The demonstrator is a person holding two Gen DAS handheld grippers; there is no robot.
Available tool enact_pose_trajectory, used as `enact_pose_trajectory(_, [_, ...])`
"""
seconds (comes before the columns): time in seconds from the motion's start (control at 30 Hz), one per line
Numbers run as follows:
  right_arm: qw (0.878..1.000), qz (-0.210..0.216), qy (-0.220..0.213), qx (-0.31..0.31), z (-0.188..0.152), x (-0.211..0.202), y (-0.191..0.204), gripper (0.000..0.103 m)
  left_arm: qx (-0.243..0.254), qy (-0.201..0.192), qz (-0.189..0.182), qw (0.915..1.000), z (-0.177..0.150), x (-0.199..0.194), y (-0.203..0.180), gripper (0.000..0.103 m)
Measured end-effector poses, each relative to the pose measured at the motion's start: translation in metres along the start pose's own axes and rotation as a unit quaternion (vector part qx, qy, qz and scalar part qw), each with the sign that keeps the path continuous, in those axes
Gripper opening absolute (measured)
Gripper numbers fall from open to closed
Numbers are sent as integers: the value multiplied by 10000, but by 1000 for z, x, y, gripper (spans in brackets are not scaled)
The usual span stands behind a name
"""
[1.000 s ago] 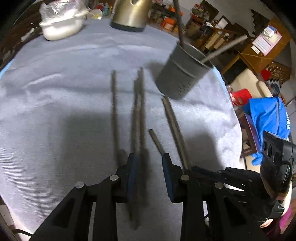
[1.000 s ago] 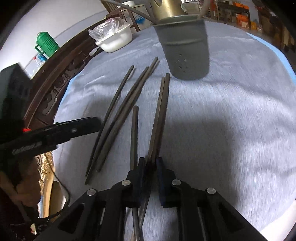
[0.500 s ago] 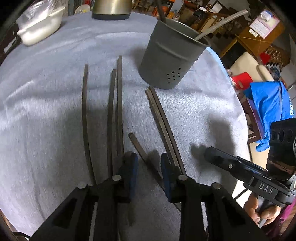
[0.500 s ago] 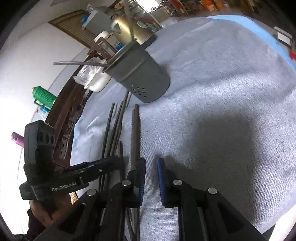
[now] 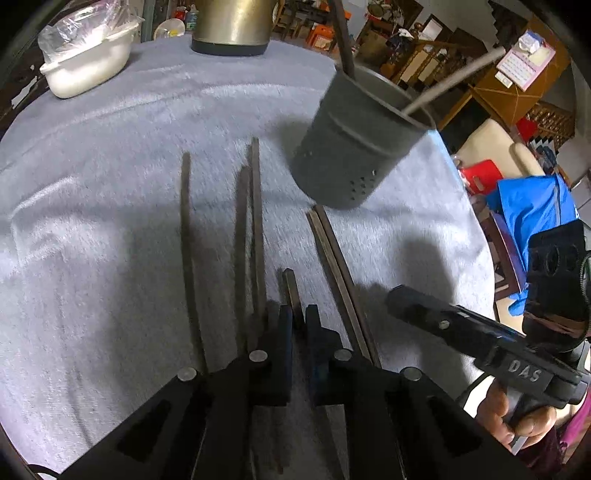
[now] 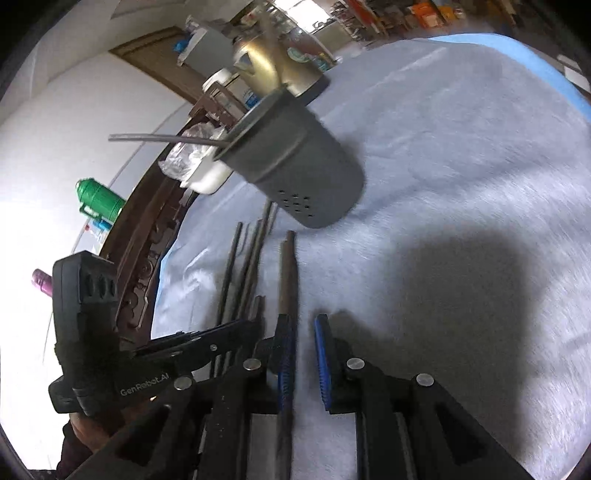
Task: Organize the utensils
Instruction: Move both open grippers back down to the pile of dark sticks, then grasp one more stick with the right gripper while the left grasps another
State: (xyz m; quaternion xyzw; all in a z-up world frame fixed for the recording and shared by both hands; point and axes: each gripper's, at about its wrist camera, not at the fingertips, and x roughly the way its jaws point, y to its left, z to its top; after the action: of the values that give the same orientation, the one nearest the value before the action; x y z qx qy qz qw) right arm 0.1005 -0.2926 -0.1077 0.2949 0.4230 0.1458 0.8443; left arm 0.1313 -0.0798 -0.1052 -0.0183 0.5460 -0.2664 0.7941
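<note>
Your left gripper (image 5: 299,325) is clamped on a single dark chopstick (image 5: 290,286). Your right gripper (image 6: 304,345), lettered "DAS", stands slightly apart with nothing between its pads; the left one reads "GenRobot.AI". More chopsticks (image 5: 247,236) lie on the grey tablecloth (image 5: 110,206). Farther: the perforated grey utensil holder (image 5: 354,155), a brass kettle (image 5: 232,26), a cluttered room.

The left claw (image 5: 298,321) points steeply down at the desk (image 5: 110,229), its blue pads pinched shut on a single chopstick (image 5: 291,291). The right claw (image 6: 303,332) slants down less steeply near the desk's near edge, jaws slightly parted with nothing between them; a hand (image 5: 517,417) grips its handle.
</note>
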Motion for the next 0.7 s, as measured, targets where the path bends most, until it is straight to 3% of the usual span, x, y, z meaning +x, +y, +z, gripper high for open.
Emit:
enact_pose_trajectory(0.17, [9993,-219,223,-186,9,21,15,17,-41,-226,-31,9997,8,-18,8,7])
enact_pose_trajectory(0.27, [9976,-565,321,-225,12,32,16,17,-19,-342,-5,9994,7,-28,8,7])
enact_pose_trajectory(0.43, [9964,-694,378,-310,14,35,18,17,-99,-564,139,9983,7,-40,15,7])
enact_pose_trajectory(0.57, [9908,-1191,393,-504,16,28,18,17,-212,-623,292,9974,9,-43,32,7])
enact_pose_trajectory(0.7, [9948,-930,310,-282,19,22,12,17,-227,-541,461,9972,8,-37,46,7])
